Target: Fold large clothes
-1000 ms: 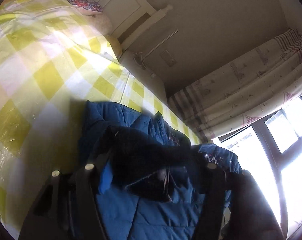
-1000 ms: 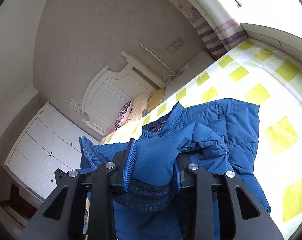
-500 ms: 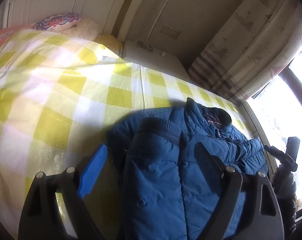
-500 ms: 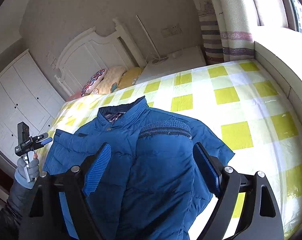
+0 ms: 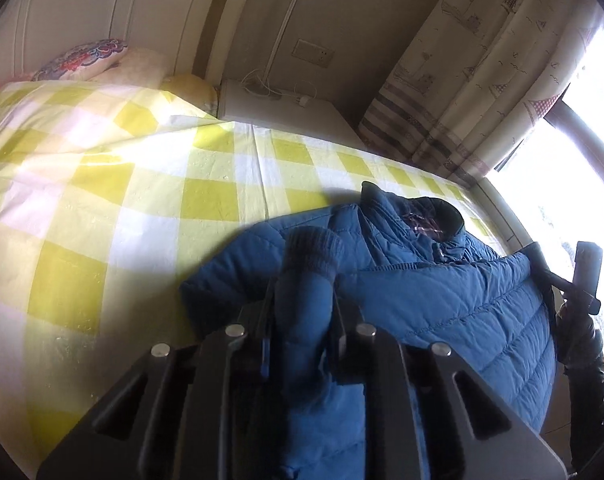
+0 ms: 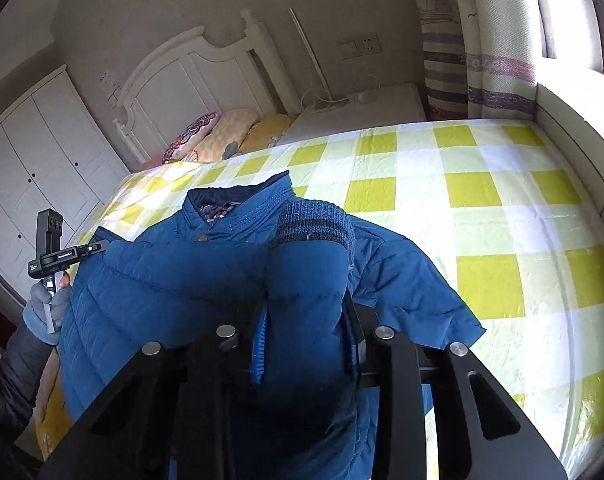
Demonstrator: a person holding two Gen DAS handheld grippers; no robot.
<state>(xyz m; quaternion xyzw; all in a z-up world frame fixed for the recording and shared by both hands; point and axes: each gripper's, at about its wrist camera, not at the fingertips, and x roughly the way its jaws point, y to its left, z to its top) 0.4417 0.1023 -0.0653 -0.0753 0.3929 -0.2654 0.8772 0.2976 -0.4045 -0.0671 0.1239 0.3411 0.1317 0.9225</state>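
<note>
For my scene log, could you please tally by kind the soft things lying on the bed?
Jackets: 1, the blue jacket, each sleeve pinched by a gripper, right and left.
Pillows: 3, floral pillow, cream pillow, yellow pillow.
Sheets: 1, the checked sheet.
Total: 5.

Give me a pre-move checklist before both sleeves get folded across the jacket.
1. Left gripper shut on the left sleeve: ok.
2. Right gripper shut on the right sleeve: ok.
3. Both knit cuffs past the fingertips, so each grip sits behind the cuff: ok.
4. Jacket body lying on the checked bedspread, collar toward the headboard: ok.
5. Jacket lying flat, no bunching: not ok, the chest panel is rumpled.
6. Hem on the bed: cannot tell, hidden below the grippers.
</note>
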